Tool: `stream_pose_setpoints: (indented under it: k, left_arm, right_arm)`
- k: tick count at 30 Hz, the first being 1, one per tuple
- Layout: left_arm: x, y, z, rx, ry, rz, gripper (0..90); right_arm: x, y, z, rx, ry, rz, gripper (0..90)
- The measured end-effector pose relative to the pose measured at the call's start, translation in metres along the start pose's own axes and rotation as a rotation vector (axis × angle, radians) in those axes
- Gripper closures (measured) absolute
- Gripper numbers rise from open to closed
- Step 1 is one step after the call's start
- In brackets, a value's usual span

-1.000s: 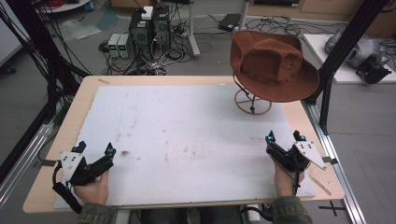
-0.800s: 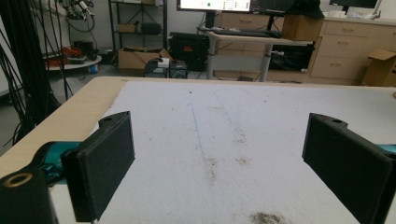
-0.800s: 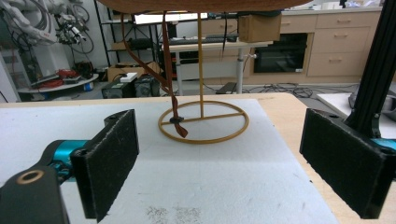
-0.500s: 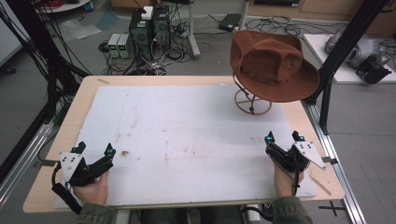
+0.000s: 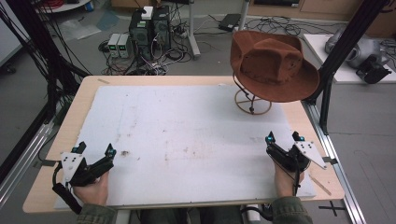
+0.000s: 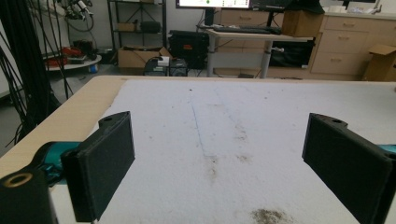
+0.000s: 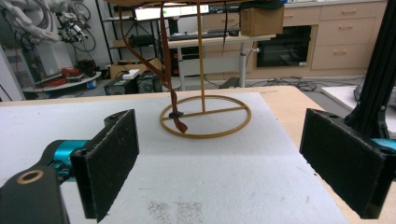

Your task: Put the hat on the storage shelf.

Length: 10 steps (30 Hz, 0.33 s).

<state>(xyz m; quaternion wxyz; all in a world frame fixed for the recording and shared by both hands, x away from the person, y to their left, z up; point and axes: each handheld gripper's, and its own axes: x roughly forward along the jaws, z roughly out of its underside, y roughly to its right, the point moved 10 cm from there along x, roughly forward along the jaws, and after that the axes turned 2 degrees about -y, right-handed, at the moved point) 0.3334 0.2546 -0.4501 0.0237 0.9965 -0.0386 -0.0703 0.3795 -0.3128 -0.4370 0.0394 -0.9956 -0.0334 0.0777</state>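
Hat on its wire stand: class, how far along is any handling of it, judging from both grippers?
Done: nothing; the brown hat sits on its wire stand. In hand: nothing; the left gripper and right gripper rest open at the white mat's near edge. Left: everything, presumably approaching the hat.

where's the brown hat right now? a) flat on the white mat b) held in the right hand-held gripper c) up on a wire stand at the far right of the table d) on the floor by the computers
c: the hat sits atop a thin stand whose ring base rests on the mat, while both hand-held grippers, left and right, are open and empty at the near edge.
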Motion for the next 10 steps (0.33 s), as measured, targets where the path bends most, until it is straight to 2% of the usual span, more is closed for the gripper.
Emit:
stream_pose_setpoints:
  k: [10]
  left_arm:
    - [0.0004,-0.0018,0.0007,-0.001,0.001,-0.004,9.5]
  right_arm:
    - [0.0013,0.0018,0.0014,0.010,-0.006,0.002,11.1]
